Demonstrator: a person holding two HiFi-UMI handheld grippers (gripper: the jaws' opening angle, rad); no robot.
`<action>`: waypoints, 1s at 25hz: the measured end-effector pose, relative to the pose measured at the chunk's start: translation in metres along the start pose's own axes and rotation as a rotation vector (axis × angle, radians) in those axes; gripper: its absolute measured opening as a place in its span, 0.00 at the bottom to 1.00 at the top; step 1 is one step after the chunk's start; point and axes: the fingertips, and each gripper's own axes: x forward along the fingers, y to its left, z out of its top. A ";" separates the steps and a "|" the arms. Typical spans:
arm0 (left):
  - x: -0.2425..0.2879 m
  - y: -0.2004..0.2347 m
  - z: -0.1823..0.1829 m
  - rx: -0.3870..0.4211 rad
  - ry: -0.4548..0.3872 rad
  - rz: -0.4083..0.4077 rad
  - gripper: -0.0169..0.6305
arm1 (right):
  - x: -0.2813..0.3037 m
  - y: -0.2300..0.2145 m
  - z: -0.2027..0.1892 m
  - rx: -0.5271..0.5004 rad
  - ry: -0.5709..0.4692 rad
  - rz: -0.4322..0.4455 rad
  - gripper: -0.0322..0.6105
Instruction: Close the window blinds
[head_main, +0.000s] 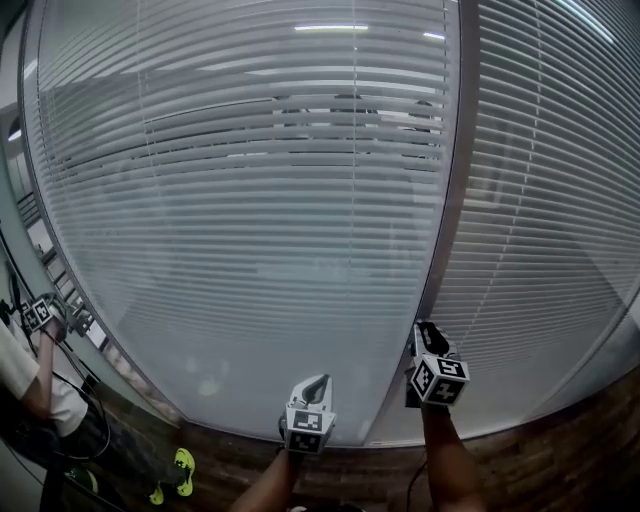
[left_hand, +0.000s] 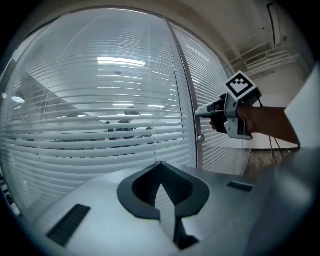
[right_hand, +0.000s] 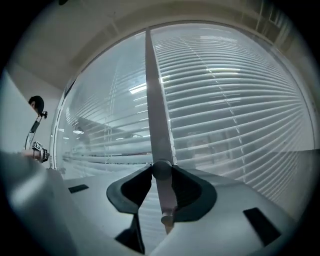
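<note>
White slatted blinds hang behind glass in two panels split by a grey frame post. The left panel's slats are tilted partly open; the right panel looks more closed. My right gripper is at the post, shut on a small round knob that sits between its dark pads. A second small knob sits lower on the post. My left gripper hovers before the left panel, jaws together and holding nothing. The left gripper view also shows the right gripper.
A brick-patterned sill runs under the window. At the far left stands another person in a white shirt holding a marker-cube gripper, with green shoes near the floor. A cable hangs below my right arm.
</note>
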 end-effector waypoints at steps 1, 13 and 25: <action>0.000 0.001 0.000 0.001 0.000 0.002 0.02 | -0.001 0.000 0.001 0.002 -0.007 0.000 0.25; -0.008 0.008 -0.003 -0.018 -0.003 0.023 0.02 | 0.003 0.019 0.003 -0.564 0.029 -0.004 0.25; -0.005 -0.003 0.000 -0.018 0.008 -0.002 0.02 | 0.001 0.020 -0.004 -1.515 0.082 0.015 0.25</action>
